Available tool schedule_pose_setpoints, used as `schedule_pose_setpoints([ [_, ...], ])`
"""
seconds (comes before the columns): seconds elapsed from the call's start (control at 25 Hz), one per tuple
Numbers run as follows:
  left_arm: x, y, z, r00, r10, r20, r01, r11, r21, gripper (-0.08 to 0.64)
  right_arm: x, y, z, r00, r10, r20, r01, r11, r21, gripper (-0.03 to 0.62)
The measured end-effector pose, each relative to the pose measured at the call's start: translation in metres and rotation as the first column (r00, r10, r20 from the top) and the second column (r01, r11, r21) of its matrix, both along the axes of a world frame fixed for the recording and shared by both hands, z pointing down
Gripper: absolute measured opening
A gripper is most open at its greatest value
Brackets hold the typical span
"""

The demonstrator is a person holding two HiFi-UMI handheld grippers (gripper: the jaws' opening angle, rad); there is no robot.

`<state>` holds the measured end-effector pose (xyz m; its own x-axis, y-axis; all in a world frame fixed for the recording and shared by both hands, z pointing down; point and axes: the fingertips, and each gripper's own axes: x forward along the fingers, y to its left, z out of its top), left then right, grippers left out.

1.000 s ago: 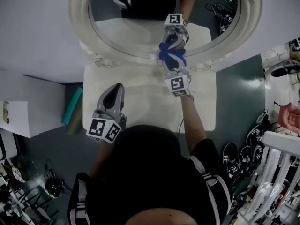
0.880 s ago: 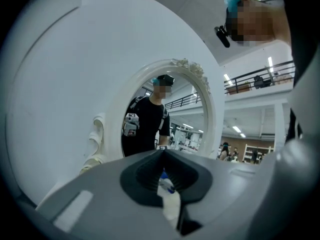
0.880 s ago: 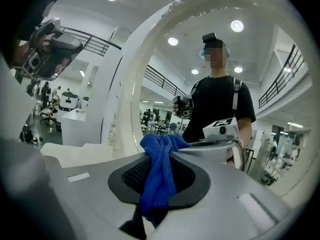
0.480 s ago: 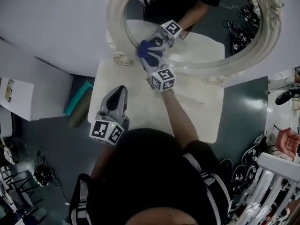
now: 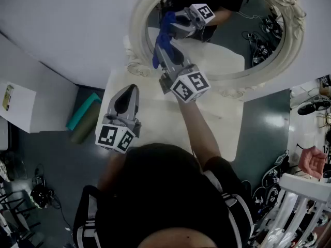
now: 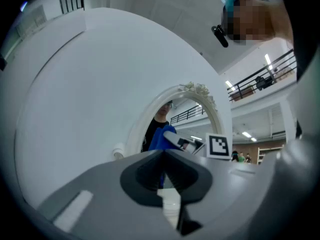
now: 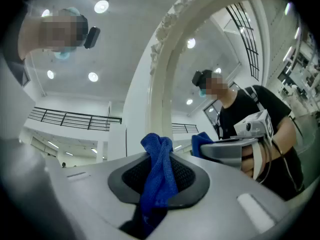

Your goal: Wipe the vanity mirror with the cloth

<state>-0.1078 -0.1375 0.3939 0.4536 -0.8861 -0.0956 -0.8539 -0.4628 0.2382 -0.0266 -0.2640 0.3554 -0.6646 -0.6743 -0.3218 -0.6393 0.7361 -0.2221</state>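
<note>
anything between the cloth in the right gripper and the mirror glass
Nothing visible. The blue cloth, clamped in the right gripper's jaws, sits right at the vanity mirror's glass and seems to meet its own reflection. The left gripper hangs over the table, out of the way.

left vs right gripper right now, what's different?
The left gripper is shut on nothing; the right gripper is shut on the blue cloth. The left gripper hangs low over the white table, apart from the mirror; the right gripper is up at the mirror's glass, cloth toward it. Shared: both have jaws together and point toward the mirror.
</note>
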Motion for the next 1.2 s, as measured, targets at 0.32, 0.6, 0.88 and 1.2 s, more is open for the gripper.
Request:
schedule_pose_setpoints([
  [0.32,0.014,-0.010,-0.021,0.998,0.057,-0.012,-0.057,0.997,0.047,0.011,0.037,0.049,-0.061,0.994,0.099,0.041,-0.101,0.994,0.050,0.063],
  [0.6,0.042,-0.024,-0.010,0.991,0.131,-0.020,-0.131,0.991,0.024,0.011,0.079,0.061,-0.024,0.970,0.243,0.025,-0.242,0.970,-0.039,0.063],
  [0.88,0.070,-0.032,0.003,0.981,0.192,-0.017,-0.192,0.981,-0.010,0.011,0.119,0.073,0.035,0.930,0.366,-0.039,-0.368,0.919,-0.142,0.063],
  [1.2,0.094,-0.036,0.013,0.976,0.217,-0.021,-0.217,0.975,-0.034,0.011,0.138,0.088,0.056,0.897,0.434,-0.084,-0.442,0.882,-0.164,0.063],
])
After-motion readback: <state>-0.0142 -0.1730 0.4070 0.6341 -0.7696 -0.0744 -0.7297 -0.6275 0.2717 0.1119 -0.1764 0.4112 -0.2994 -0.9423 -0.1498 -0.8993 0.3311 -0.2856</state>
